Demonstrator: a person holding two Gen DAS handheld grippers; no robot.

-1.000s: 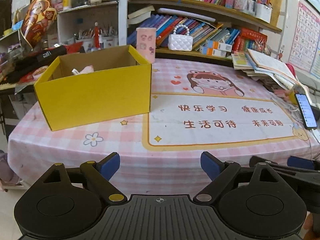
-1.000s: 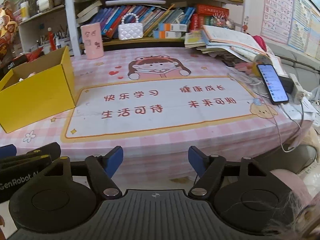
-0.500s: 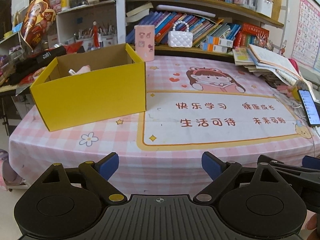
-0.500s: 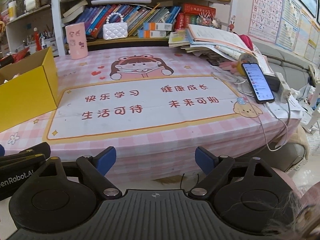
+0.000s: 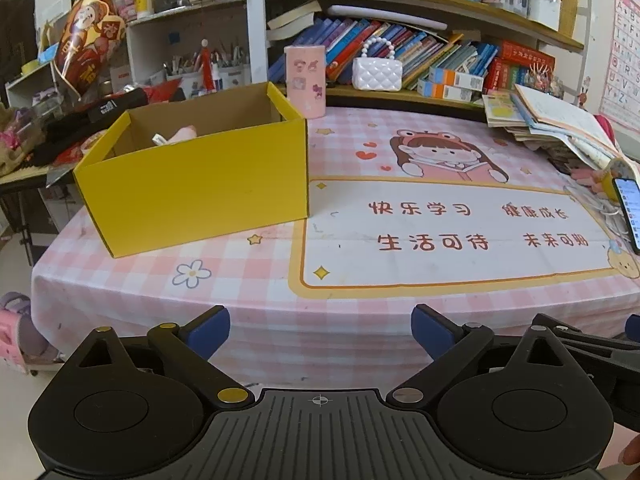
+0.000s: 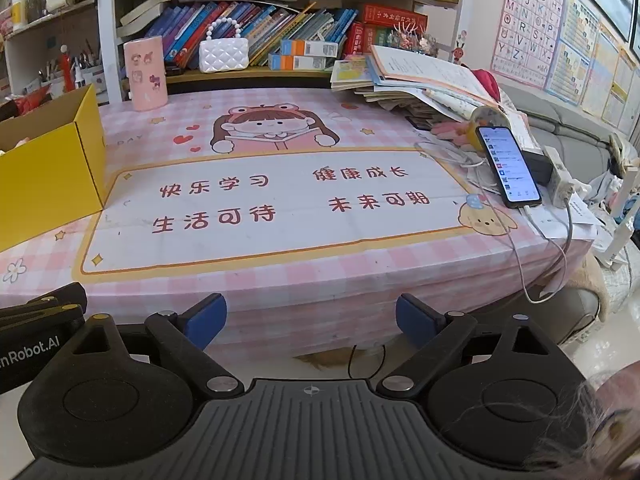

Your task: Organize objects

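Note:
An open yellow cardboard box [image 5: 192, 196] stands on the left of the pink checked tablecloth [image 5: 248, 272]; something pale pink [image 5: 182, 135] lies inside it. In the right wrist view the box [image 6: 48, 168] is at the left edge. My left gripper [image 5: 320, 322] hangs off the table's front edge, its jaws opening with nothing between them. My right gripper [image 6: 311, 310] is beside it to the right, also short of the table. Its jaws are opening too, and nothing is between them.
A pink cup [image 5: 305, 76] and a white quilted purse [image 5: 377, 74] stand at the back by the bookshelf. On the right are a pile of books [image 6: 420, 80], a lit phone [image 6: 508, 166] on a cable and a white power strip [image 6: 562, 178].
Both grippers' blue pads have spread wider apart. The right wrist view has swung a little to the right, so the yellow box sits nearer its left edge.

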